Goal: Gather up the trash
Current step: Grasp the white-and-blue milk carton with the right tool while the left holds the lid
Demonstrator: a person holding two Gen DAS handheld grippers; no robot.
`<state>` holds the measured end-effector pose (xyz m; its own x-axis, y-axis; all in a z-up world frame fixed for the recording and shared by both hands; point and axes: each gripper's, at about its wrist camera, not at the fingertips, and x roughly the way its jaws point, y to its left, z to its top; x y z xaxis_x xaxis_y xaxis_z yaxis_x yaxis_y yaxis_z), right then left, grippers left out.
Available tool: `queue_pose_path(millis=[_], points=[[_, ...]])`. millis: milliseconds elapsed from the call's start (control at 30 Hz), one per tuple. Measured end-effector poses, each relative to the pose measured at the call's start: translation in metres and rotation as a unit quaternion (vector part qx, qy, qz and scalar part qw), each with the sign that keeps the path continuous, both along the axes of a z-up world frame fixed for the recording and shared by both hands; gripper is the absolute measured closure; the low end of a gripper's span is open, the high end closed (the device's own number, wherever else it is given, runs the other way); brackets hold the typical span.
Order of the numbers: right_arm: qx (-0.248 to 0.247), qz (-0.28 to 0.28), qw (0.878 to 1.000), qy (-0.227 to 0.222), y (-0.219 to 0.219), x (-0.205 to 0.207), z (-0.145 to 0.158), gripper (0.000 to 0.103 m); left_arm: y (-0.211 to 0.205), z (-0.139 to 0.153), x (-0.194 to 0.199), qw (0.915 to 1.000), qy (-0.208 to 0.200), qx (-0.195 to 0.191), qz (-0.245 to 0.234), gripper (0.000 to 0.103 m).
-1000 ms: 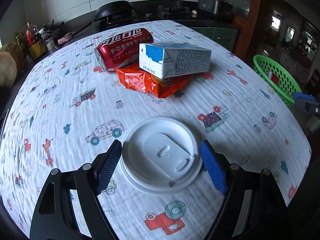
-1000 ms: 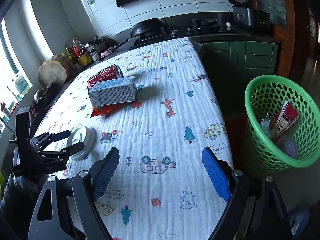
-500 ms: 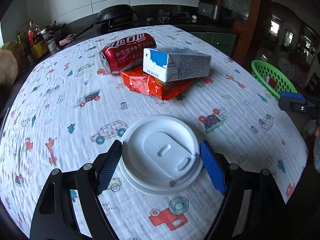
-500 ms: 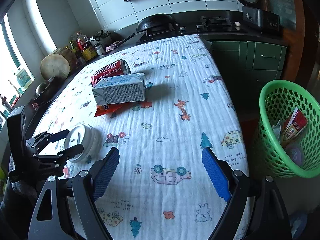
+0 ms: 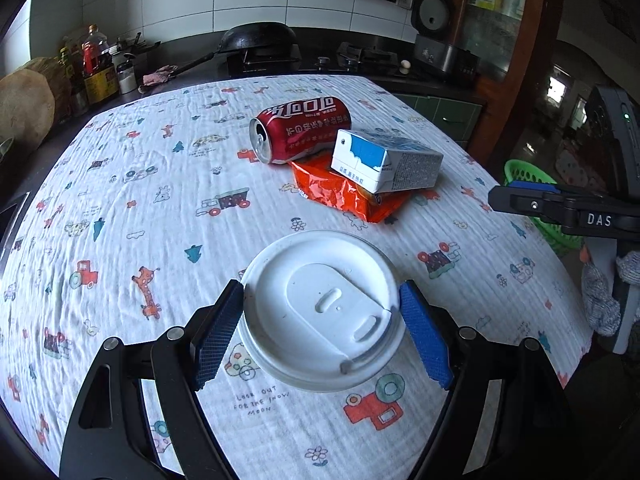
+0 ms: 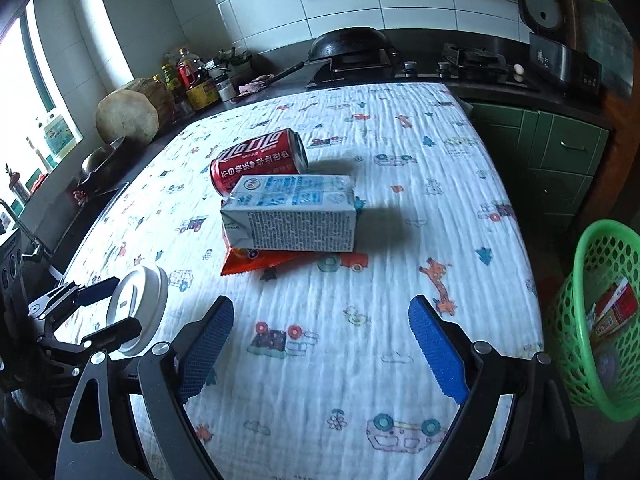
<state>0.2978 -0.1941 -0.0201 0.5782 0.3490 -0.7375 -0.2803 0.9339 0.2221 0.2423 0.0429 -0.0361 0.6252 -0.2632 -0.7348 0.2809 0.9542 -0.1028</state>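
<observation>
R tongs [image 6: 322,350] just widened, empty, nearer carton [image 6: 290,216]; L tongs [image 5: 322,336] clamp lid [image 5: 320,316].

Desk [image 6: 400,140] centre: can [image 6: 260,156], carton [image 6: 292,216], orange wrapper [image 6: 256,260] clustered, touching; block straight passage. Near cloth, right half: bare, passable. Near-left edge: lidded cup [image 6: 140,312]. Off right edge: green basket [image 6: 600,320], top open. Far side: stove, wok [image 6: 348,44].

Red can [image 6: 259,156] behind milk carton [image 6: 290,218] on orange wrapper [image 6: 256,260], green basket [image 6: 600,320] right, right gripper [image 6: 320,344] fingers just opening, empty
</observation>
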Motion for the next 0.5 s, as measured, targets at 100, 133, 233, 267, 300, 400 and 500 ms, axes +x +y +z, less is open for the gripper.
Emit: queue_pose_path(millis=[100,133,233,267,300,400,500], points=[[-0.028,0.031,0.999,-0.006,0.016,0.016,0.006,0.016,0.008,-0.001,0.002,0.9999,0.004,-0.008,0.005,0.025],[-0.037,0.046,0.998,-0.007,0.02,0.022,0.007,0.015,0.01,-0.002,0.002,0.9999,0.005,-0.01,0.006,0.025],[-0.069,0.089,0.993,-0.017,0.03,0.037,0.01,0.013,0.018,-0.003,0.004,0.9997,0.009,-0.02,0.012,0.025],[-0.078,0.106,0.991,-0.017,0.033,0.044,0.011,0.013,0.019,-0.003,0.004,0.9996,0.01,-0.022,0.015,0.025],[-0.09,0.12,0.988,-0.021,0.036,0.05,0.011,0.013,0.02,-0.003,0.005,0.9995,0.01,-0.023,0.017,0.025],[-0.106,0.173,0.979,-0.018,0.042,0.066,0.009,0.011,0.022,-0.001,0.007,0.9993,0.009,-0.027,0.023,0.025],[-0.139,0.232,0.963,-0.018,0.053,0.081,0.003,0.011,0.022,0.0,0.008,0.9993,0.008,-0.025,0.027,0.025]])
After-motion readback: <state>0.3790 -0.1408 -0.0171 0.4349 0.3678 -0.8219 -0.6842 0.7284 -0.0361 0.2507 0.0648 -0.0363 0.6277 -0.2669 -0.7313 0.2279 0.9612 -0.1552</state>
